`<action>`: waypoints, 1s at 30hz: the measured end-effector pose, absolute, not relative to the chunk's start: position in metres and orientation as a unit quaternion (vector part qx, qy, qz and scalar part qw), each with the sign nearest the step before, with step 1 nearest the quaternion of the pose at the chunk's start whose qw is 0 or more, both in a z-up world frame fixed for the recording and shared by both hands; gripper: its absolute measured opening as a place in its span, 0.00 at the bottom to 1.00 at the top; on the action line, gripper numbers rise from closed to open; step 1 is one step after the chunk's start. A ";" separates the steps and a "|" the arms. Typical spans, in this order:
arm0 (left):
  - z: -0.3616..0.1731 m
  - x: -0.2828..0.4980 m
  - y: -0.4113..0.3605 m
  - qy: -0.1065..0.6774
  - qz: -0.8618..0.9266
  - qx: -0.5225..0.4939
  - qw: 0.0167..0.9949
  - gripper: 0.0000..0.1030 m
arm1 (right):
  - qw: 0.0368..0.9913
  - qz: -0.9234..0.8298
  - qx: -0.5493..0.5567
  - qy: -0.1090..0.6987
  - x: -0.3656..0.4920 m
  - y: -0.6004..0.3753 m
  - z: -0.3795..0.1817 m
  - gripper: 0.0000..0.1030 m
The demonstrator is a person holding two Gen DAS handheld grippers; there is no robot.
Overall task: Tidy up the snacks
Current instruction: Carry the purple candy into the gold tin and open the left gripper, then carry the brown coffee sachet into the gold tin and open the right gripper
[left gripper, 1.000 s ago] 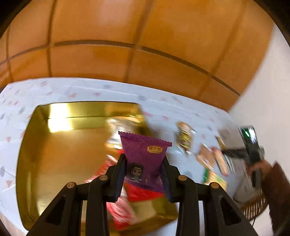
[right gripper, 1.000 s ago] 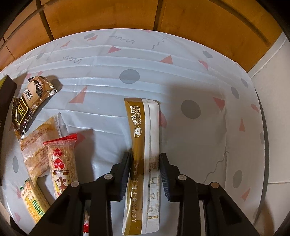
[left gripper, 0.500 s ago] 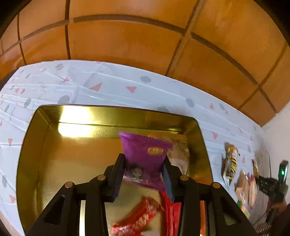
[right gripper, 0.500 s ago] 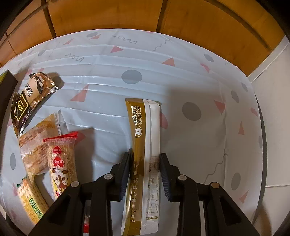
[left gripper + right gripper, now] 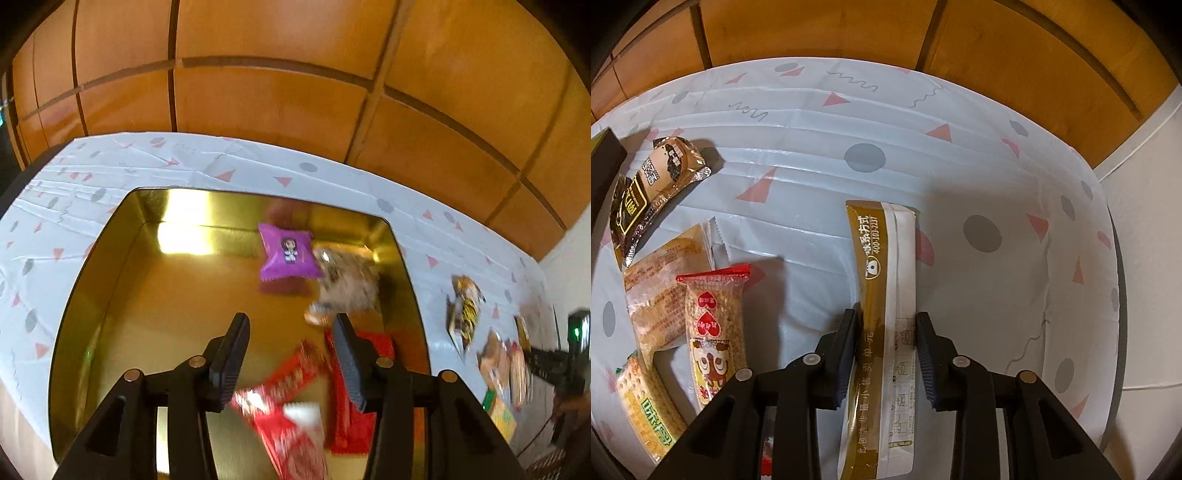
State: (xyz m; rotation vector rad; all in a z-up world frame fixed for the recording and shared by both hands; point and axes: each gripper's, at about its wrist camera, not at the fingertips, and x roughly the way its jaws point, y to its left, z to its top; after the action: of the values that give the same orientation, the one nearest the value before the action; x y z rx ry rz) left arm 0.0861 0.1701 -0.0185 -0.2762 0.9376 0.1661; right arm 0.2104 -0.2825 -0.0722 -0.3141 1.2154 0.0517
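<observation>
In the left wrist view a purple snack packet (image 5: 288, 256) lies loose in the gold tin (image 5: 92, 266), near its far wall. My left gripper (image 5: 291, 319) hangs above the tin with its jaws opening and nothing between them. Beside the purple packet rests a brown packet (image 5: 347, 280), and red packets (image 5: 291, 380) lie under my fingers. In the right wrist view my right gripper (image 5: 886, 317) is closing on a gold-and-white stick packet (image 5: 882, 251) that lies on the tablecloth. Both pads touch its long edges.
Left of the stick packet lie a dark brown packet (image 5: 650, 184), a tan wafer packet (image 5: 661, 291), a red-topped heart packet (image 5: 714, 325) and a green-and-yellow cracker packet (image 5: 646, 402). The tin's corner (image 5: 605, 147) shows at far left. The table ends at a white wall on the right.
My left gripper let go of the purple packet, which now lies in the tin, and its jaws have spread. The right gripper stayed in place around the stick packet.
</observation>
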 end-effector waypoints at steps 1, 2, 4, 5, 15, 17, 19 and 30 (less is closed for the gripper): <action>-0.018 0.077 0.166 0.449 0.080 -0.128 0.881 0.46 | 0.809 0.027 -0.152 0.567 0.209 -0.280 -0.072 0.28; -0.017 0.071 0.163 0.448 0.081 -0.126 0.882 0.46 | 0.809 0.027 -0.158 0.565 0.207 -0.277 -0.072 0.27; -0.015 0.057 0.158 0.443 0.079 -0.122 0.884 0.46 | 0.810 0.026 -0.170 0.561 0.204 -0.273 -0.072 0.26; -0.014 0.053 0.156 0.442 0.078 -0.121 0.885 0.46 | 0.810 0.025 -0.172 0.560 0.202 -0.271 -0.071 0.26; -0.010 0.022 0.148 0.437 0.071 -0.109 0.890 0.46 | 0.814 0.023 -0.177 0.552 0.194 -0.269 -0.069 0.26; -0.011 0.019 0.148 0.438 0.071 -0.108 0.890 0.46 | 0.814 0.020 -0.174 0.554 0.197 -0.270 -0.070 0.26; -0.012 0.016 0.149 0.437 0.069 -0.107 0.890 0.46 | 0.810 0.015 -0.177 0.558 0.199 -0.269 -0.070 0.26; -0.009 0.005 0.155 0.421 0.069 -0.102 0.899 0.46 | 0.832 -0.042 -0.119 0.540 0.188 -0.269 -0.035 0.22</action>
State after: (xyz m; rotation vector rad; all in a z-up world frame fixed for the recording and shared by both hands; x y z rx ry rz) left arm 0.0049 0.1548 -0.0091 -0.2116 0.8709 0.1431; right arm 0.1881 -0.2691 -0.0349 -0.2522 1.1445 -0.0901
